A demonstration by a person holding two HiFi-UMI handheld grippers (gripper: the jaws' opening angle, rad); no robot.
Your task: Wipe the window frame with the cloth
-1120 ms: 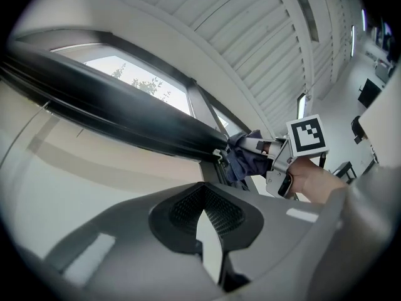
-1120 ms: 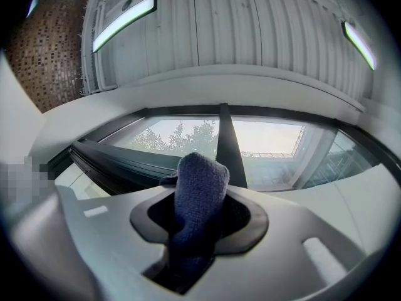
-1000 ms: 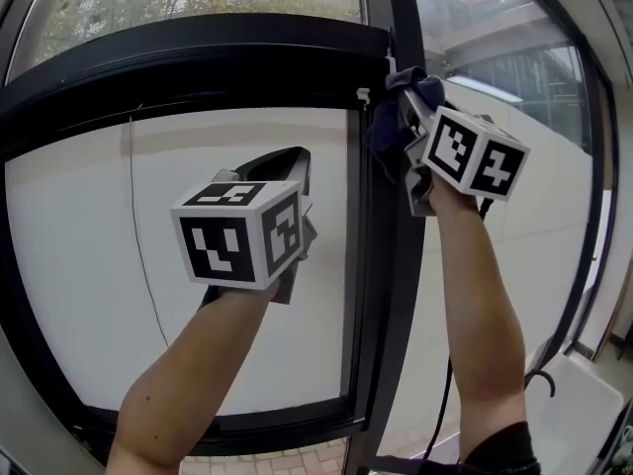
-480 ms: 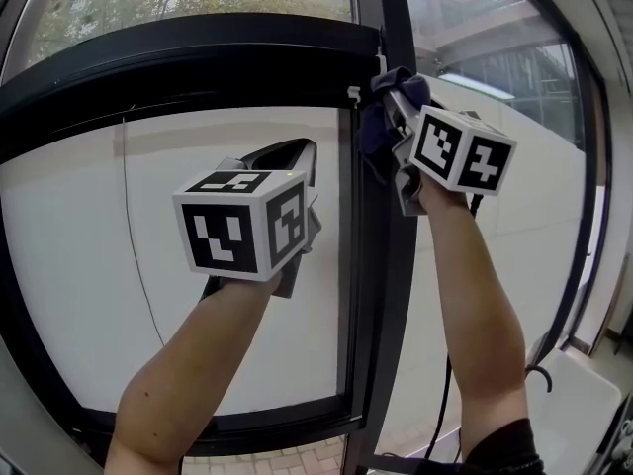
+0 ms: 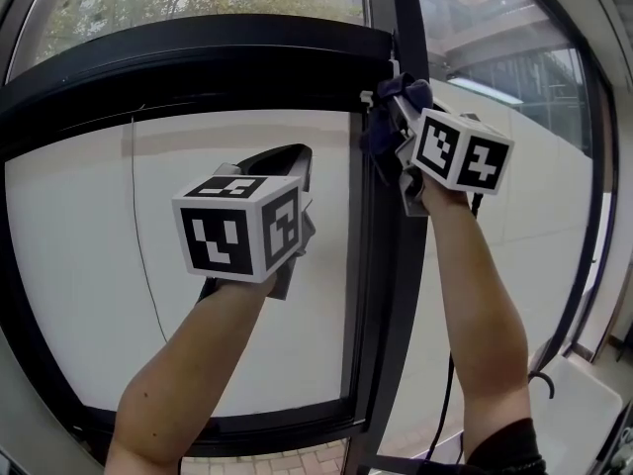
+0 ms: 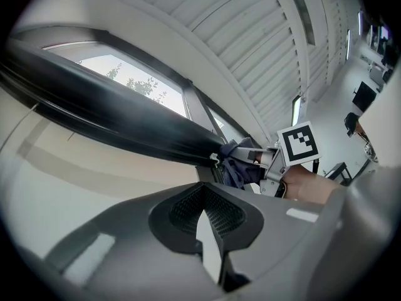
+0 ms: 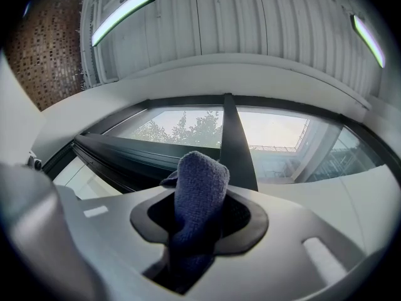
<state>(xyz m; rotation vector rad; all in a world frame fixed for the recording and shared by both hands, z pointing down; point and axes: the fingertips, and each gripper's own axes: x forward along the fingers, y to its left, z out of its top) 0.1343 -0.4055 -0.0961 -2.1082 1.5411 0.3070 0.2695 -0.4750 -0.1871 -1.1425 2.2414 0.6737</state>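
A dark blue cloth (image 5: 388, 119) is pressed against the black window frame (image 5: 381, 265), where the upright post meets the horizontal bar (image 5: 198, 57). My right gripper (image 5: 401, 102) is shut on it. In the right gripper view the cloth (image 7: 200, 180) stands up from between the jaws of the right gripper (image 7: 200, 215), in front of the post (image 7: 235, 137). My left gripper (image 5: 289, 163) hovers left of the post, just off the glass, shut and holding nothing. The left gripper (image 6: 202, 199) view shows the cloth (image 6: 241, 168) beside the dark bar (image 6: 113, 111).
A thin cable (image 5: 138, 236) hangs down the left pane. A white sill (image 5: 584, 404) and a black cord (image 5: 442, 404) lie at the lower right. The frame's bottom rail (image 5: 247, 424) runs under my left arm. Trees and buildings show through the glass.
The right gripper has edged slightly closer to the post with the cloth still at the frame's junction. The left gripper has barely moved.
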